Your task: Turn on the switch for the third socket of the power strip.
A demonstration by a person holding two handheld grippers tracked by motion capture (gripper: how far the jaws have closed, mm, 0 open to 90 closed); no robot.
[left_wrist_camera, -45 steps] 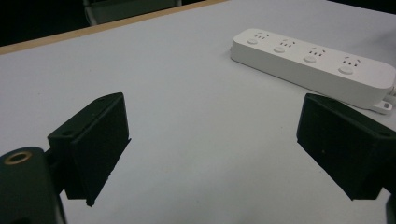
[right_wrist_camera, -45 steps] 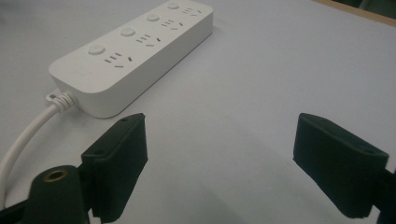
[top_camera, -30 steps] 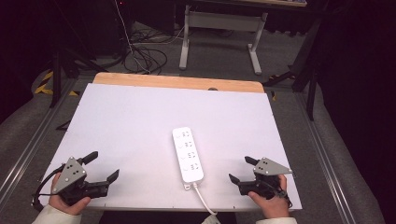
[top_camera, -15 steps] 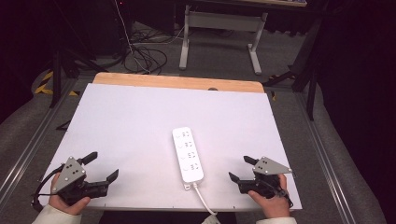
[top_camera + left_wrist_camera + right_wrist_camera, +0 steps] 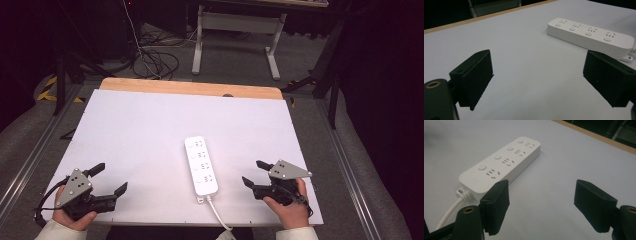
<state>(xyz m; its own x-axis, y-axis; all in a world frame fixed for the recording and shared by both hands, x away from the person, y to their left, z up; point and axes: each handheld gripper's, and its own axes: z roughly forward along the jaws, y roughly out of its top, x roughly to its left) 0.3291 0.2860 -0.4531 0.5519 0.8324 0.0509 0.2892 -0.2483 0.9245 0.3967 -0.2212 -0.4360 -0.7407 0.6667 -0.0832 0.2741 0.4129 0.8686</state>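
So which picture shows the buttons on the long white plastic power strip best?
The right gripper view: the long white plastic power strip lies close, all four round buttons clear. The left gripper view shows it farther off, side-on. The high view shows its whole length, buttons tiny.

- Left gripper (image 5: 109, 178), held in the left hand (image 5: 70, 212), jaws spread wide apart with nothing between them.
- Right gripper (image 5: 253, 172), gripped by the right hand (image 5: 286, 205), jaws apart and empty, having just been closing.
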